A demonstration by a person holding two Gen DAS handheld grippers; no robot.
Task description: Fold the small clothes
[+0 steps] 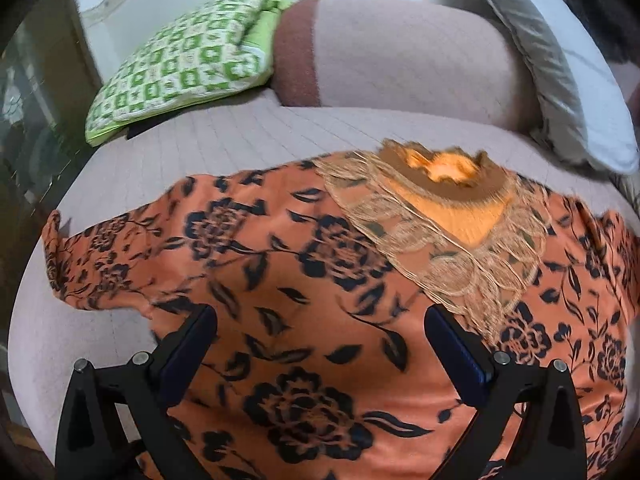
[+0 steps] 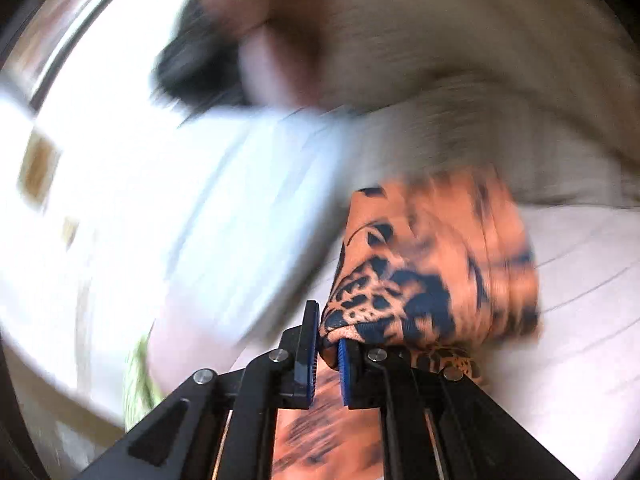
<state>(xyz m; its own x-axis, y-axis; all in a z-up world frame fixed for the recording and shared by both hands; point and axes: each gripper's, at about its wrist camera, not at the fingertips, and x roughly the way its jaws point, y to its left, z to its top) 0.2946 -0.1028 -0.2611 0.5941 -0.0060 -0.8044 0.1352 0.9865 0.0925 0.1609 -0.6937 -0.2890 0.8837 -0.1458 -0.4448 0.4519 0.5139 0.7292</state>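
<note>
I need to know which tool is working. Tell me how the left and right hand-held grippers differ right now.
The left hand-held gripper stands wide open with nothing between its fingers; the right hand-held gripper is shut on a bunched fold of the orange floral garment. The left looks down on the garment spread flat over the bed; the right has its fold raised off the bed. Both have black frames and blue pads.

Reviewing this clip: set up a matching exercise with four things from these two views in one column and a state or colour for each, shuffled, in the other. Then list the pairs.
Things:
1. left tool
2. right tool
3. floral garment
4. checked pillow

States or colours:
A. green and white
B. shut on cloth
C. open, holding nothing
D. orange with dark flowers, spread on the sofa

Pairs: 1-C, 2-B, 3-D, 4-A
</note>
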